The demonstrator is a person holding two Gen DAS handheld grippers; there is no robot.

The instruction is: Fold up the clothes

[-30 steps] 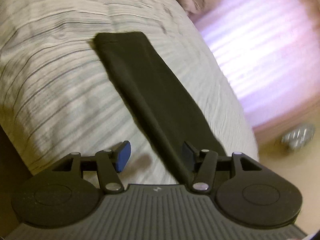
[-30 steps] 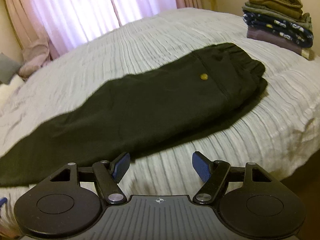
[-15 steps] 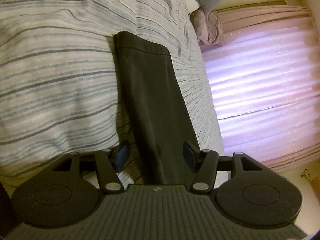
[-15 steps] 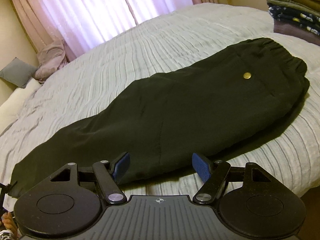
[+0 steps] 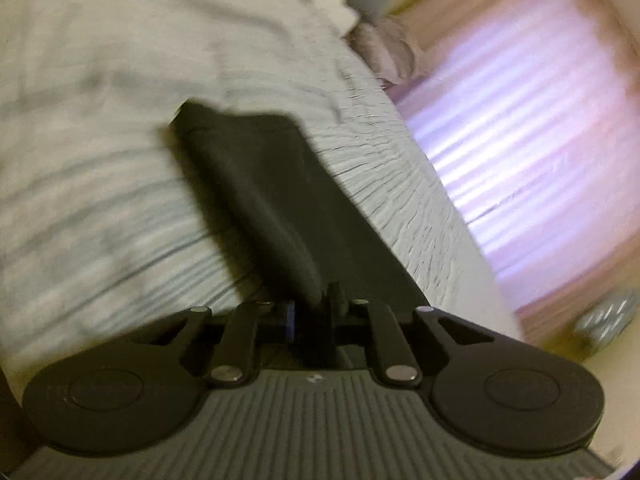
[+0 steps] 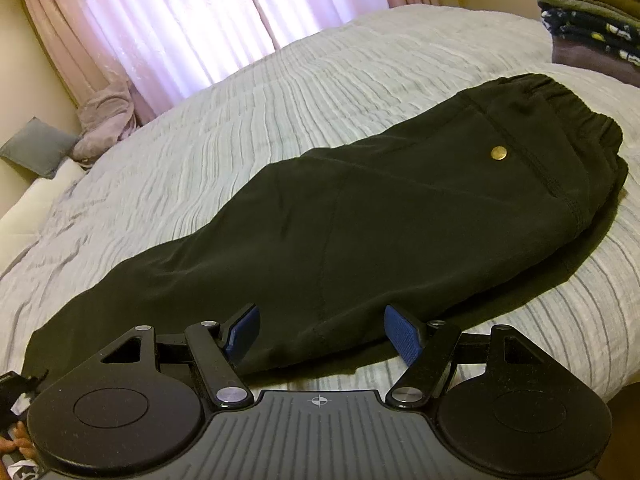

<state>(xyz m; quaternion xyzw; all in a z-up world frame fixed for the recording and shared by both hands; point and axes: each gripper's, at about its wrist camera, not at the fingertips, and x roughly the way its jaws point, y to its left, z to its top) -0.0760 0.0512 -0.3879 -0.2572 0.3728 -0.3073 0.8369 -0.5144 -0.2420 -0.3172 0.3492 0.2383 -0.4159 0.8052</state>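
Black trousers lie folded lengthwise across the striped bedcover, with the elastic waistband at the right and a brass button near it. My right gripper is open, low over the near edge of the thigh, and the fabric's edge lies between its blue pads. In the blurred left wrist view, one trouser leg runs away over the bedcover. My left gripper is closing, and its jaws pinch the near end of that leg.
A stack of folded clothes stands at the bed's far right corner. Pink curtains hang behind the bed. A grey cushion and a crumpled pink cloth lie at the far left. The bed edge drops off at the lower right.
The left gripper's jaws went from wide apart to nearly together on the trouser leg, and it shifted and rolled. The right gripper moved in closer to the trousers' near edge, then held still.
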